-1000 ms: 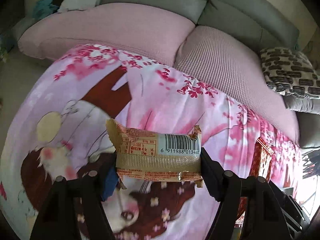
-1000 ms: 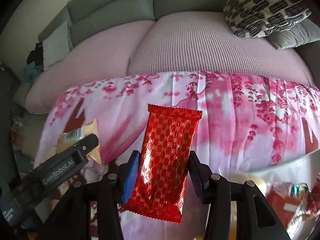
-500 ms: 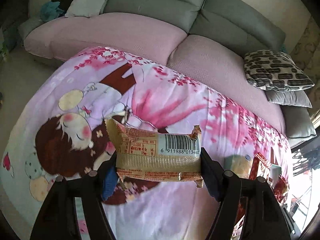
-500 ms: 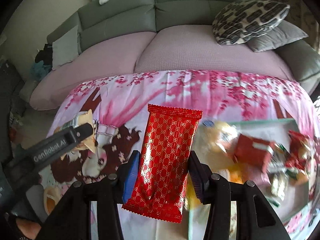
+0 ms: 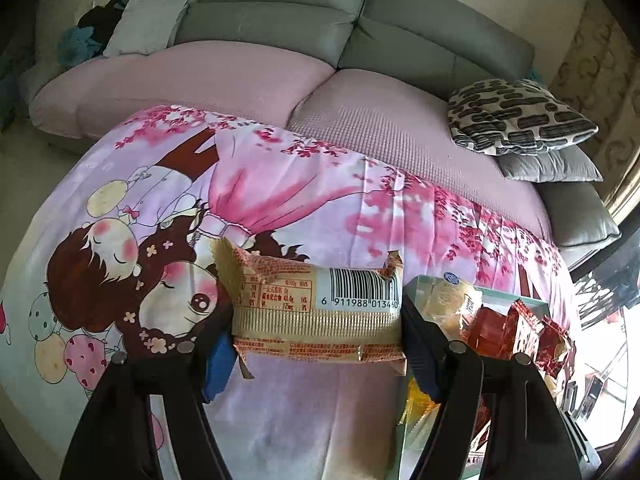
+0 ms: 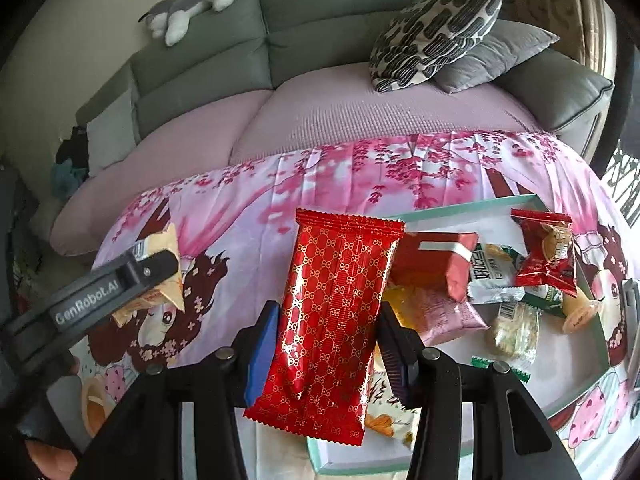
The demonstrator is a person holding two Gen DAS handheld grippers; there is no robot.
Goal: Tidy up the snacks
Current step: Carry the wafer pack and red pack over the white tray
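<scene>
My left gripper [image 5: 318,336] is shut on a beige snack packet [image 5: 316,312] with a barcode, held crosswise above the pink cartoon cloth [image 5: 280,200]. My right gripper [image 6: 326,340] is shut on a red foil packet [image 6: 332,320] with a gold pattern, held upright. Just right of and below it lies a shallow white tray [image 6: 440,212] with a mint-green rim, holding several snacks: a red box [image 6: 432,260], a red wrapped sweet [image 6: 546,252], green-and-white sachets [image 6: 492,276]. The left gripper with its beige packet [image 6: 160,276] shows at the left of the right wrist view. The tray's corner [image 5: 424,280] sits right of the left gripper.
A grey sofa with pink seat covers [image 5: 248,76] runs behind the cloth-covered table. A black-and-white patterned cushion [image 6: 436,36] and grey cushion lie at its right end; a plush toy [image 6: 192,8] rests on the backrest. A window side shows at far right.
Both views have swept rightward across the cloth. The snack tray has come into sight under and right of both grippers. Each gripper keeps its packet unchanged.
</scene>
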